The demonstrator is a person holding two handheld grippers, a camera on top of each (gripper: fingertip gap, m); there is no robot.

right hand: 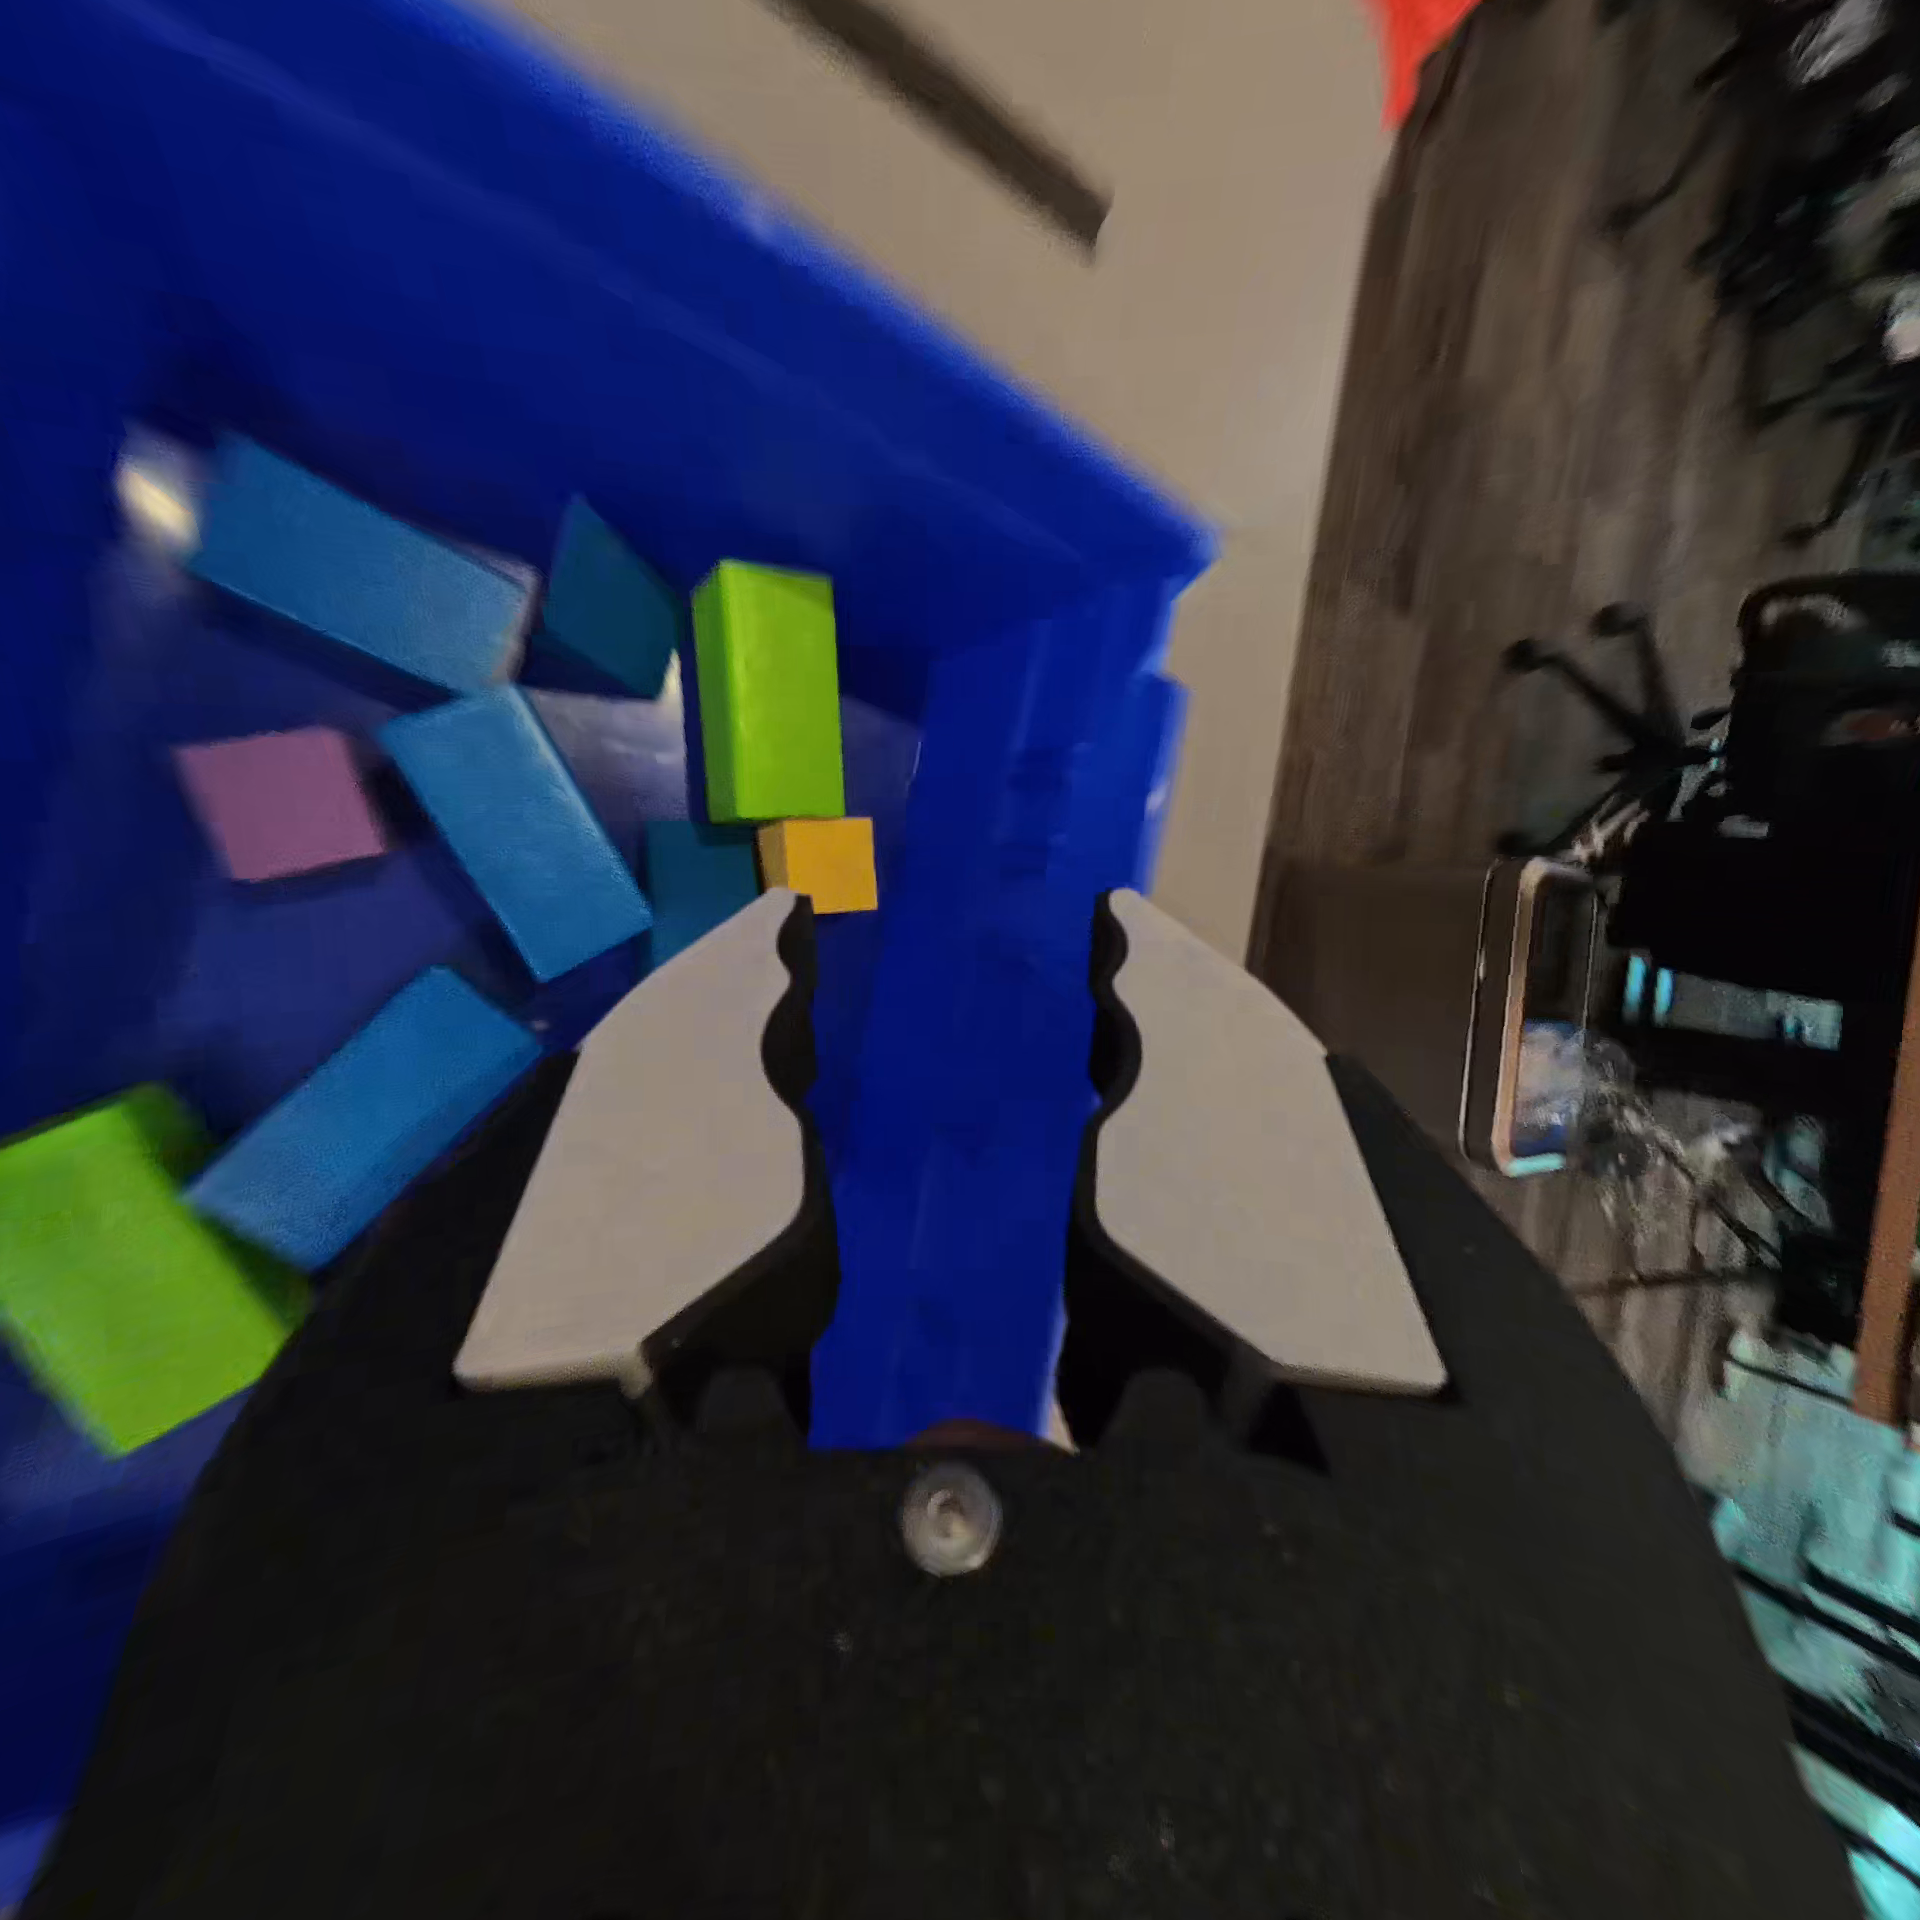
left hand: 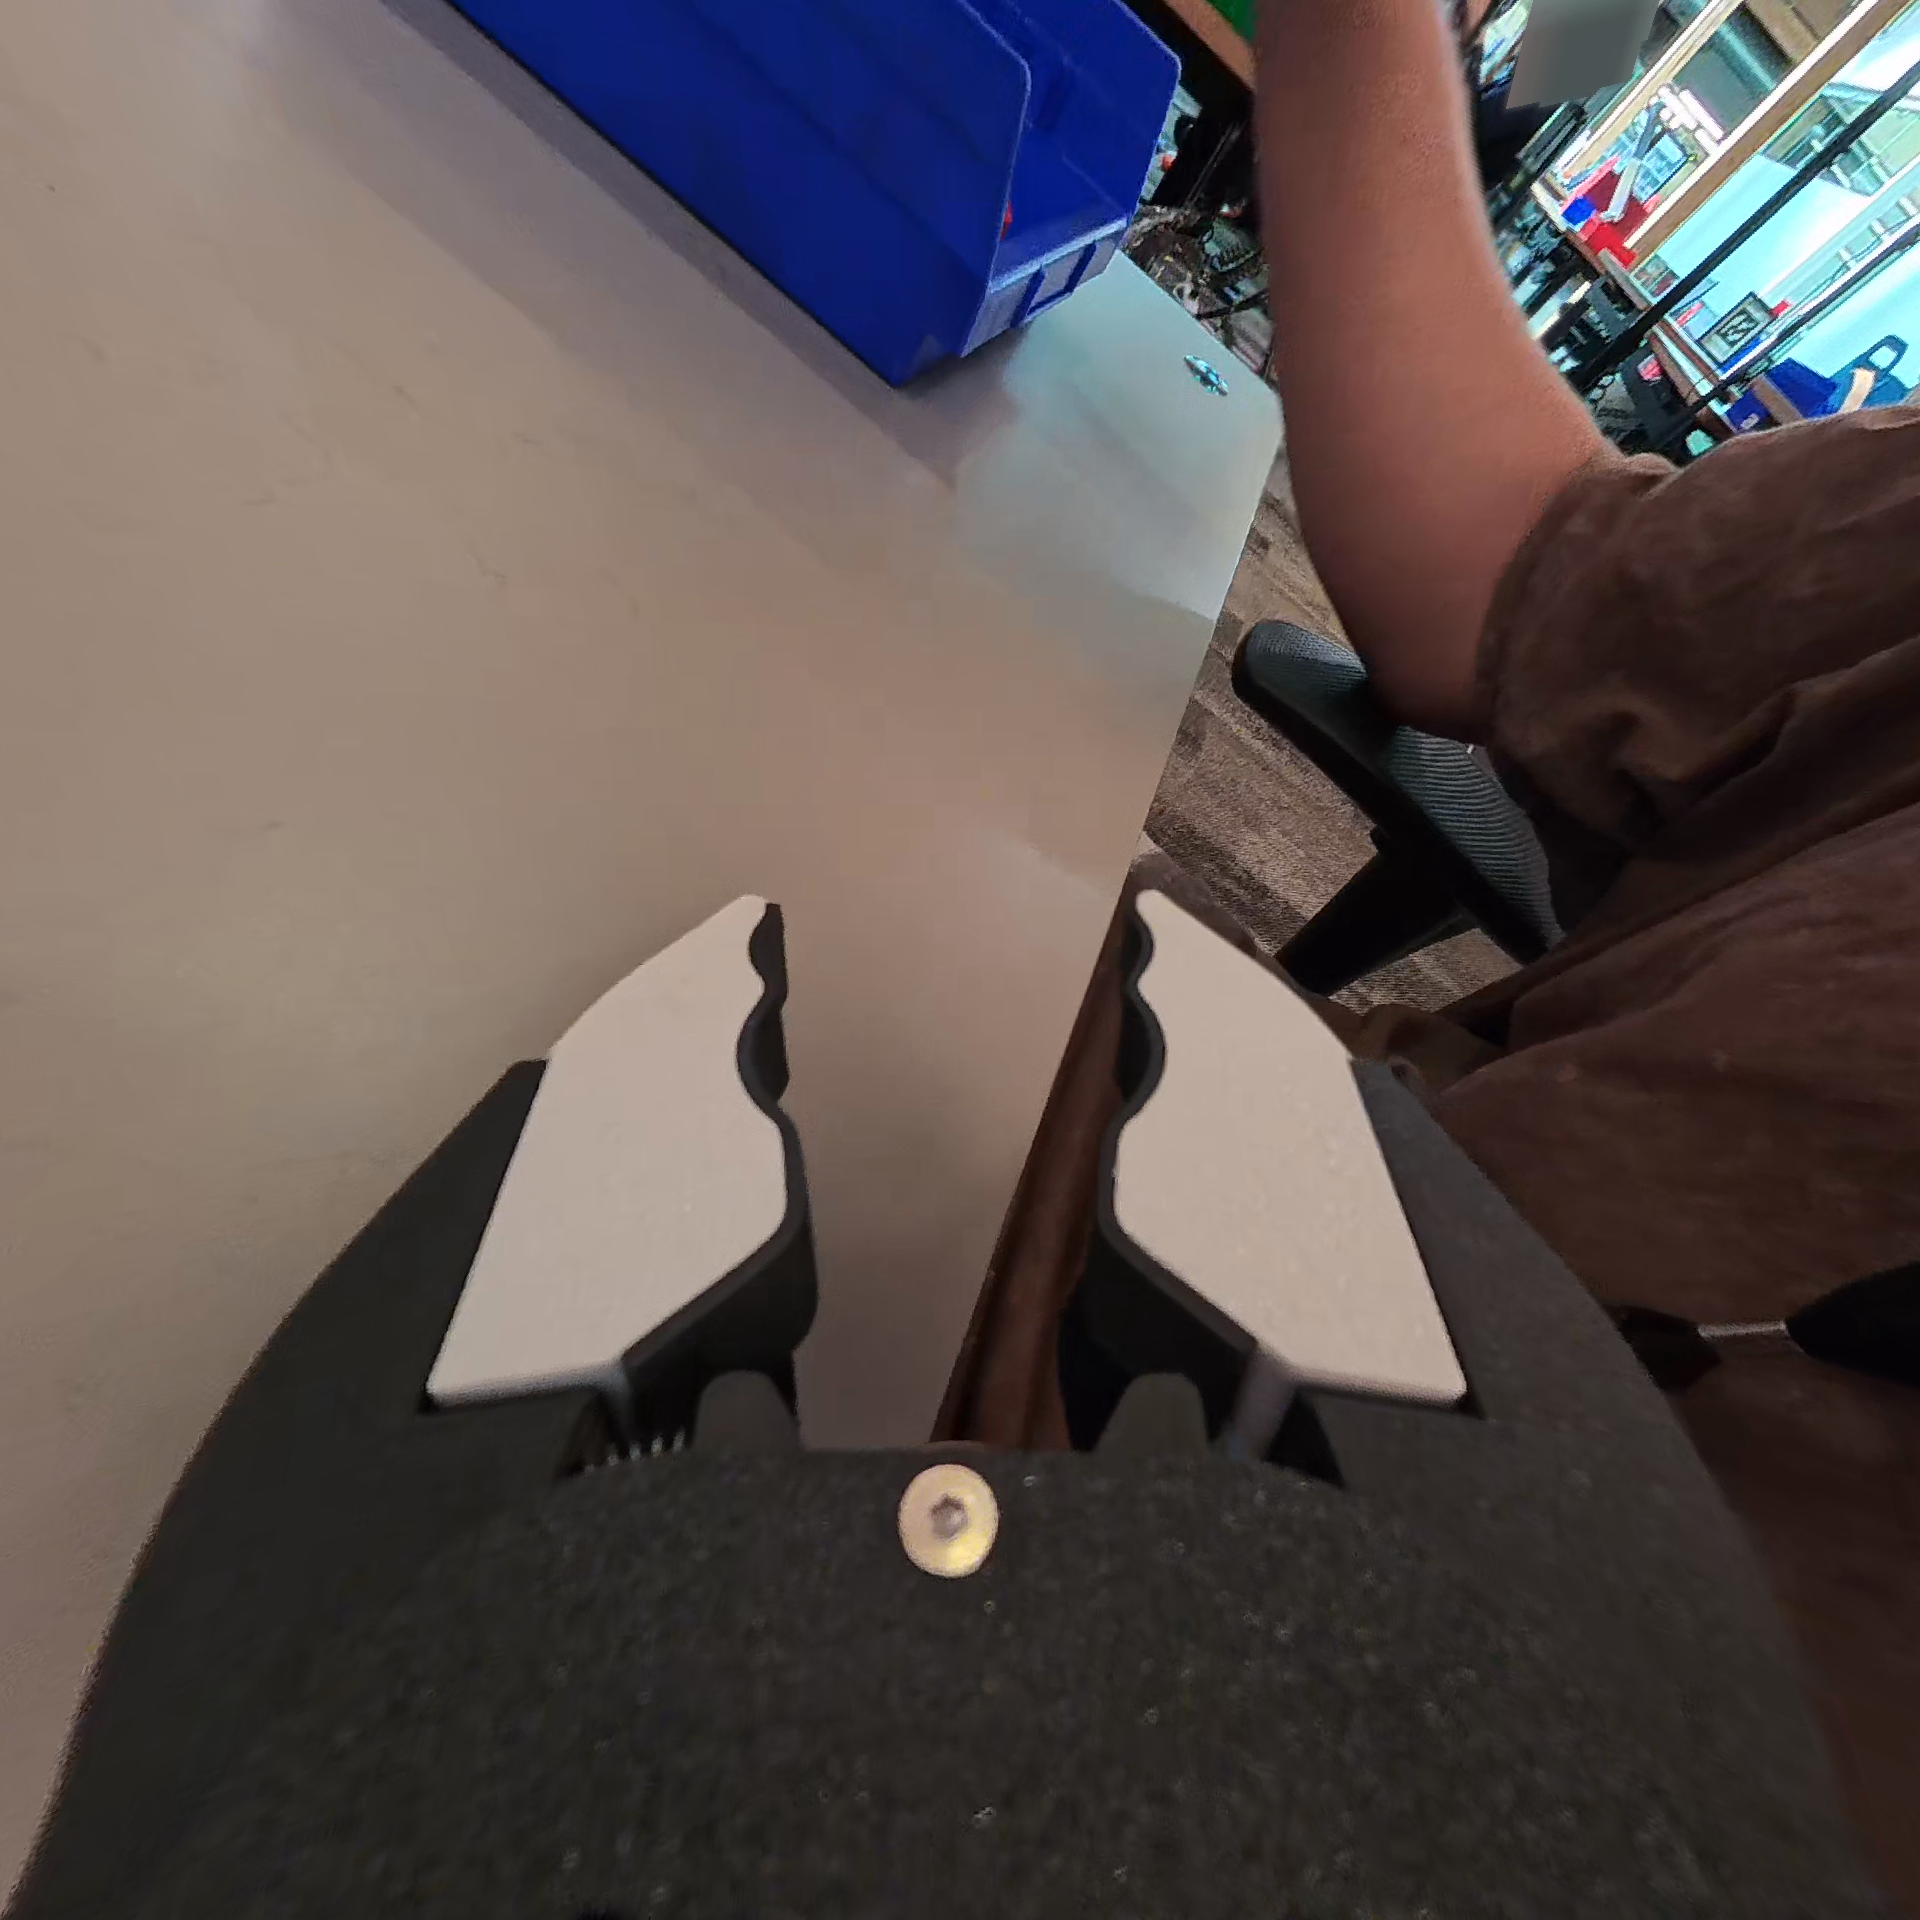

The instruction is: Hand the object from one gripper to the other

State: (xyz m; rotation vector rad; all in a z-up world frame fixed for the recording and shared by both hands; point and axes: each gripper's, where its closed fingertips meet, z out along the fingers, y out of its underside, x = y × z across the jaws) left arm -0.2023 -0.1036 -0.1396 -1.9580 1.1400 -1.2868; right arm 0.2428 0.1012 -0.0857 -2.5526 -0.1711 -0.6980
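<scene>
Both my grippers gape, holding nothing. Left gripper (left hand: 951,914) hangs over the table (left hand: 364,623) edge, well short of the bin (left hand: 831,177). Right gripper (right hand: 951,904) straddles the bin's (right hand: 966,1091) wall, blocks (right hand: 769,696) inside.

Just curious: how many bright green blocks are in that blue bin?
2: one bright green block near the bin's middle above a small yellow cube, another bottom left. More may be hidden.

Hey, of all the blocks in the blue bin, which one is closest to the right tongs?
The small yellow block, just past the tip of the right tongs. It is the only yellow one and much smaller than the green, blue and purple blocks around it.
</scene>
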